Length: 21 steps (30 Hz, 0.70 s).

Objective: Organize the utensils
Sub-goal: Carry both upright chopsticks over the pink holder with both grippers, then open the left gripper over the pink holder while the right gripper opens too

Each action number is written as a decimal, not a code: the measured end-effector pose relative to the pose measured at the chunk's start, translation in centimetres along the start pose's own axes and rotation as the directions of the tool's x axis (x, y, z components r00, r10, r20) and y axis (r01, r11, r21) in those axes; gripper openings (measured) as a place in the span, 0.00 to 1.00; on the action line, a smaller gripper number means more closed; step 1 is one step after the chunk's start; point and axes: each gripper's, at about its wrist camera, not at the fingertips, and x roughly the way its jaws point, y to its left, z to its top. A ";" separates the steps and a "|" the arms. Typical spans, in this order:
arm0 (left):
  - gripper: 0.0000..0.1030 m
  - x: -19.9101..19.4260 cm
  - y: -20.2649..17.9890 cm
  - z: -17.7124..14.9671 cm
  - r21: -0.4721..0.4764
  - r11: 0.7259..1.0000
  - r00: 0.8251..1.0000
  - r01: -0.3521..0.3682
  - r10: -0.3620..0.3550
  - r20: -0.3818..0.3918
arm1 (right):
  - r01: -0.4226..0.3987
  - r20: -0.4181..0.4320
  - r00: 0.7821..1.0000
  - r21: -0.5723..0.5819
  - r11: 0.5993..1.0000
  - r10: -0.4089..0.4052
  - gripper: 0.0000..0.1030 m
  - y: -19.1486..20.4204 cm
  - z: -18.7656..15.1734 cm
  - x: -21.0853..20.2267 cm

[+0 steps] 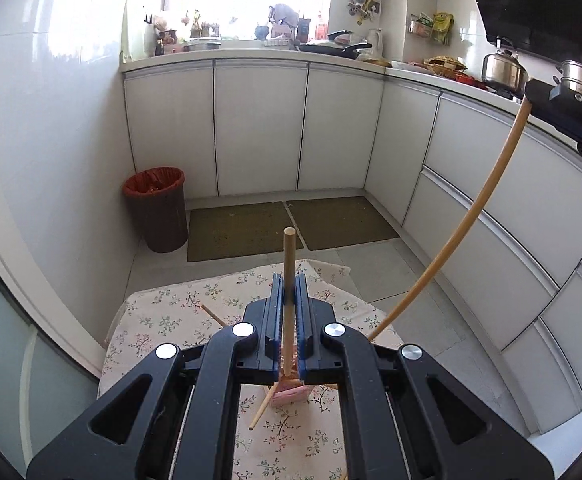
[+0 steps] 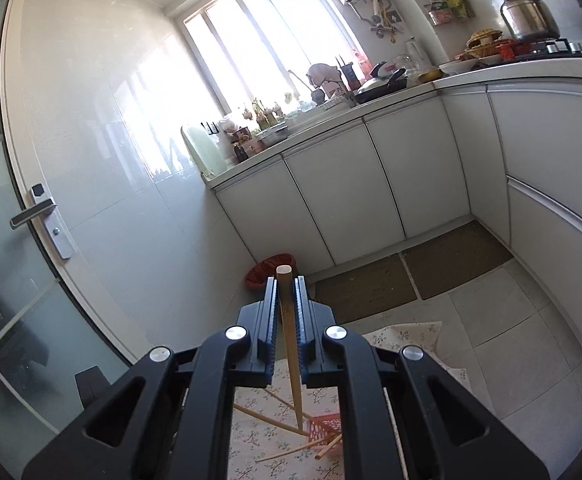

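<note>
My left gripper (image 1: pixel 290 280) is shut on a wooden chopstick (image 1: pixel 288 256) that stands upright between its blue pads. Below it lies the table with a floral cloth (image 1: pixel 163 312), a small pink basket (image 1: pixel 291 395) and loose chopsticks (image 1: pixel 262 408). At the upper right of the left wrist view my right gripper (image 1: pixel 547 98) holds a second chopstick (image 1: pixel 479 208) by its top end, slanting down toward the table. In the right wrist view my right gripper (image 2: pixel 285 284) is shut on that chopstick (image 2: pixel 291 344), whose tip hangs over the basket (image 2: pixel 327 426). Several chopsticks (image 2: pixel 267 416) lie beside the basket.
A brown bin with a red liner (image 1: pixel 157 208) stands on the floor at the left wall. Two floor mats (image 1: pixel 291 224) lie before white cabinets (image 1: pixel 259 128). The counter (image 2: pixel 411 88) holds pans and pots. A glass door with a handle (image 2: pixel 31 216) is on the left.
</note>
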 end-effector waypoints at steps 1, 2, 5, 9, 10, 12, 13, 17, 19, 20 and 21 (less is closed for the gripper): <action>0.05 1.3 0.2 -0.4 -0.005 1.000 1.000 0.002 -0.002 -0.012 | 0.005 -0.002 1.000 -0.007 1.000 -0.005 0.08 -0.2 -0.4 1.0; 0.05 2.7 0.4 -1.0 -0.013 1.000 0.999 0.011 -0.011 -0.036 | 0.014 -0.003 1.000 -0.014 1.000 -0.014 0.08 -0.6 -1.0 2.1; 0.10 5.3 0.9 -3.1 -0.022 0.999 0.993 0.030 -0.033 -0.112 | 0.023 -0.036 0.999 -0.001 1.000 -0.023 0.08 -2.0 -2.6 5.1; 0.31 2.8 3.0 -3.5 -0.105 0.993 0.998 0.050 -0.053 -0.026 | 0.034 -0.085 0.996 0.004 0.999 -0.034 0.08 -3.1 -4.4 8.3; 0.34 1.6 3.8 -3.2 -0.135 0.989 0.998 0.057 -0.056 0.008 | 0.037 -0.093 0.995 0.003 0.999 -0.037 0.08 -3.2 -4.8 8.8; 0.39 -0.6 5.0 -2.7 -0.166 0.984 0.997 0.061 -0.051 0.066 | 0.043 -0.111 0.993 -0.005 0.999 -0.044 0.08 -3.3 -5.5 9.8; 0.41 -1.6 5.5 -2.6 -0.177 0.982 0.995 0.061 -0.046 0.089 | 0.047 -0.115 0.992 -0.010 0.999 -0.048 0.08 -3.2 -5.7 10.2; 0.44 -4.2 7.3 -2.4 -0.219 0.975 0.991 0.049 -0.020 0.131 | 0.057 -0.130 0.990 -0.031 0.998 -0.061 0.08 -3.0 -6.7 11.5; 0.44 -4.5 7.9 -2.5 -0.234 0.971 0.992 0.045 -0.015 0.127 | 0.057 -0.141 0.988 -0.033 0.998 -0.061 0.09 -2.9 -7.4 12.1; 0.44 -4.4 8.1 -2.7 -0.238 0.971 0.993 0.037 -0.008 0.122 | 0.055 -0.149 0.987 -0.033 0.998 -0.060 0.09 -2.9 -7.7 12.4; 0.45 -4.5 8.1 -2.9 -0.239 0.971 0.993 0.031 -0.004 0.115 | 0.054 -0.162 0.985 -0.033 0.998 -0.059 0.10 -2.8 -8.3 12.9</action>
